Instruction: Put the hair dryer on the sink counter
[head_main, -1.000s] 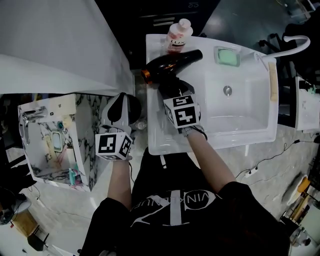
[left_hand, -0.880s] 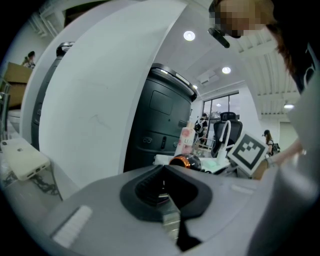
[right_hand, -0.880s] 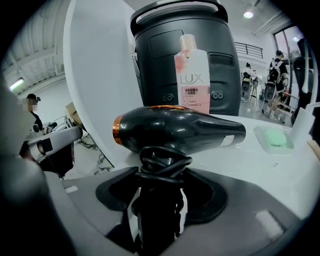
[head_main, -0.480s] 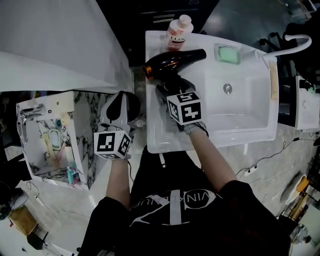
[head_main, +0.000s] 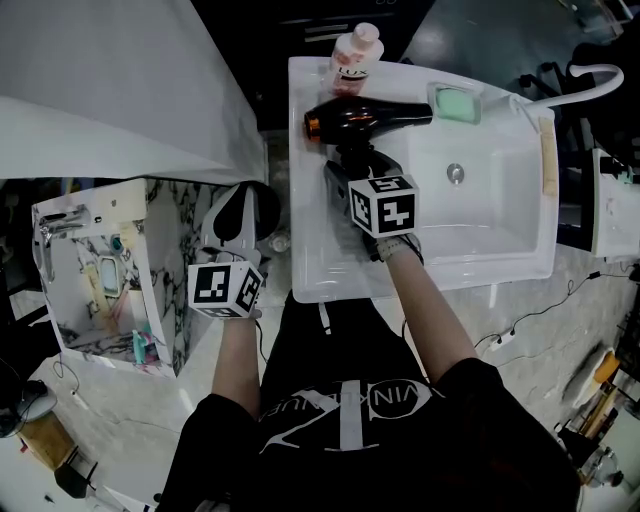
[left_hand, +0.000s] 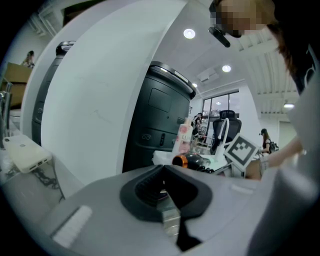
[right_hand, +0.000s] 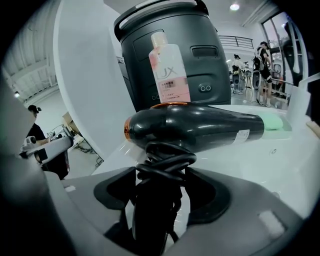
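the hair dryer (head_main: 365, 118) lies on its side on the sink counter (head_main: 312, 235), just in front of the pink bottle (head_main: 355, 52). its cord-wrapped handle sits between the jaws of your right gripper (head_main: 358, 172), which have just been opening and now stand spread. your left gripper (head_main: 238, 218), off the counter's left, has its jaws pressed together on nothing.

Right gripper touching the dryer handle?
Cannot tell. Right gripper view: right gripper, jaws just opened, straddles the hair dryer handle; gap on one side, other side dark.

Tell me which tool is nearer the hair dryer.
Right. The right tool straddles the hair dryer handle, its jaws just opened; the left tool hangs apart, left of the sink counter.
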